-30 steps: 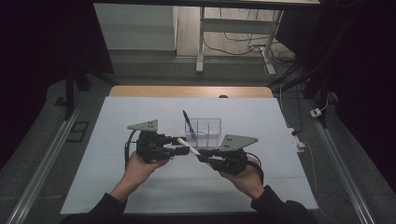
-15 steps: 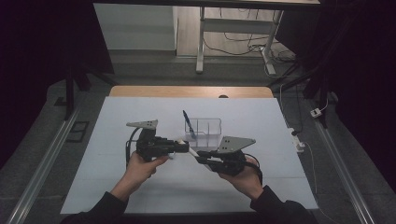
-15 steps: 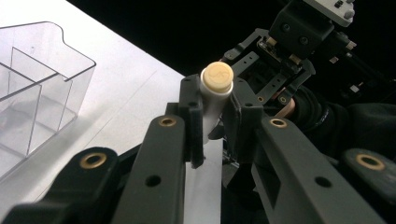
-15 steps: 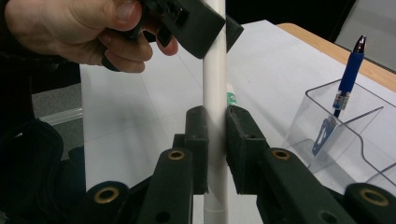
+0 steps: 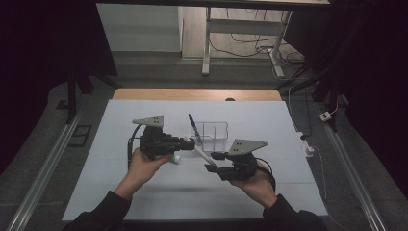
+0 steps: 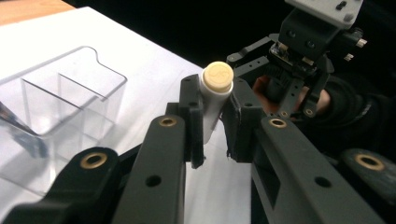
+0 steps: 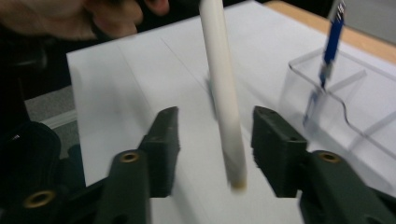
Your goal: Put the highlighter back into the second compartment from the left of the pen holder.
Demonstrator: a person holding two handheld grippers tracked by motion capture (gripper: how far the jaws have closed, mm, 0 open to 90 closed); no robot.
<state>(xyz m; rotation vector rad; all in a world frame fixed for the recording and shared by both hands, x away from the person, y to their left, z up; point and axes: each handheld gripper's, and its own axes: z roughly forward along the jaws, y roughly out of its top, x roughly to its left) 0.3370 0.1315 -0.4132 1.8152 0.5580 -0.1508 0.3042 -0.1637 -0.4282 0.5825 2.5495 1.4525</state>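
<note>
High view: left gripper (image 5: 188,142) clamps a white pen (image 6: 215,100) near its capped end, mid-table, above the white sheet (image 5: 269,120). Right gripper (image 7: 215,135) has just been opening; its jaws stand apart w/ the pen's tip between them, pads off it. Risk, as judged: held at one end only, the pen could pivot or slip. Clear organizer (image 5: 215,130) w/ blue pen (image 5: 193,126) sits close behind; small cap (image 5: 176,159) lies below left hand (image 5: 146,163).

High view overhead, far; gripper views close; all share organizer (image 5: 214,133).
</note>
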